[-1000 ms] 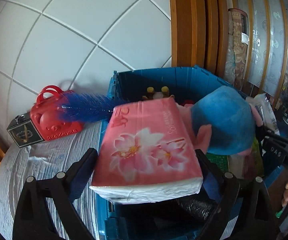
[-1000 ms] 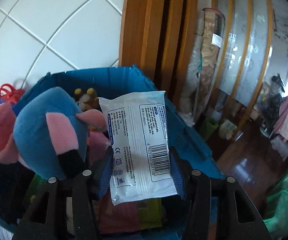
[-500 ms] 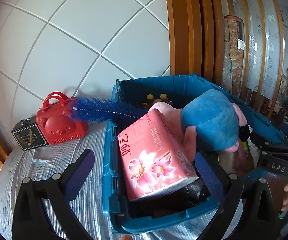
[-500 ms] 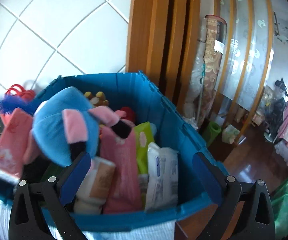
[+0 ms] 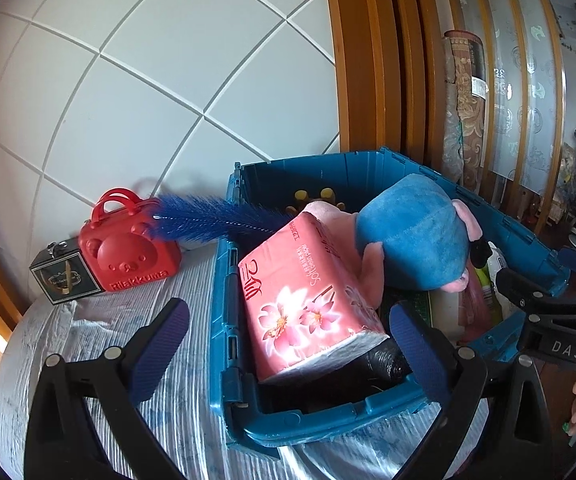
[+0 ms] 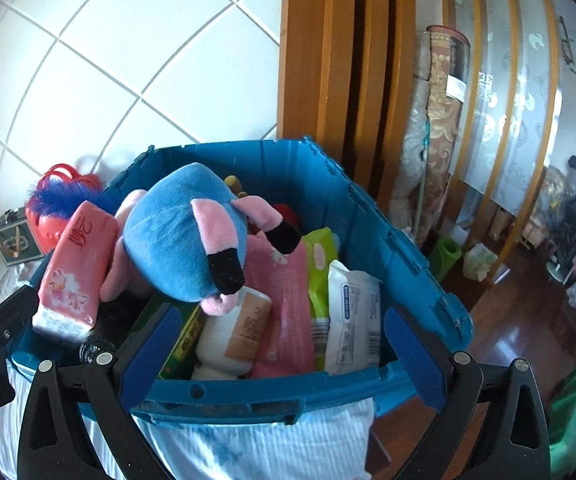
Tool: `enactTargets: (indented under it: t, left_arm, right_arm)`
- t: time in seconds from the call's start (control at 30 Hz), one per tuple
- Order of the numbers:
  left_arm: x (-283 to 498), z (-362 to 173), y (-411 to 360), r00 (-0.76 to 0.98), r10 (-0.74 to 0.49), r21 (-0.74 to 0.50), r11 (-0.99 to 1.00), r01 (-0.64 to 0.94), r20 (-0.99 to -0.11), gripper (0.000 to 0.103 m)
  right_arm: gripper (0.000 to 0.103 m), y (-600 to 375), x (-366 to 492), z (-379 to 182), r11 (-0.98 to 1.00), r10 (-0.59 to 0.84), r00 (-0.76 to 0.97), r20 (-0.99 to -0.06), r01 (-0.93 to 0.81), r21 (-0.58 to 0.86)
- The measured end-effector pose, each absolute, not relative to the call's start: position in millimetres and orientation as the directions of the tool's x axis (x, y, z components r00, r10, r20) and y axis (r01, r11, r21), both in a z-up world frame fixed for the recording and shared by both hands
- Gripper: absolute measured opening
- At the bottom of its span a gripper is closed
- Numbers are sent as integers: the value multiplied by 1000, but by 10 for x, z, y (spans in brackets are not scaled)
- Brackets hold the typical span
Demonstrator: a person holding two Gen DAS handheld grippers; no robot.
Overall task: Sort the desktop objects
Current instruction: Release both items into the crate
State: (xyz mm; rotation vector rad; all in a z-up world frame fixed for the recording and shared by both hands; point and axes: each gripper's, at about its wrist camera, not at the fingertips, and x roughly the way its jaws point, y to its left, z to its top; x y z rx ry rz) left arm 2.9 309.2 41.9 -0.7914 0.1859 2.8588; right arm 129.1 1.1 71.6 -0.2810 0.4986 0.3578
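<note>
The left wrist camera looks forward and down along its fingers from close above the blue bin's [image 5: 224,280] near-left corner, the tiled wall [image 5: 128,80] toward eleven o'clock; the right wrist camera looks forward and down, close above the bin's [image 6: 256,396] near rim, wooden frame [image 6: 328,60] at twelve; both share the bin, the blue plush [image 5: 412,232] [image 6: 180,236] and pink tissue pack [image 5: 308,300] [image 6: 76,260].

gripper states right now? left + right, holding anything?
Left hand-held gripper: open, holding nothing.
Right hand-held gripper: open, holding nothing.
</note>
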Motion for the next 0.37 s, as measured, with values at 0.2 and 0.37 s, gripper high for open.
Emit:
enactTargets:
  t: [0.2,0.37]
  left_arm:
    - [64,427,3106,-841,168,58,-972,-229,-514,102]
    - [84,424,3134,-846,173,68,-969,-238,-504,102]
  right_arm:
    - [103,-4,1292,724,904,261,821,-508,-392,-168]
    - [103,-29,1287,729,908,253,825,-505,-383,-172]
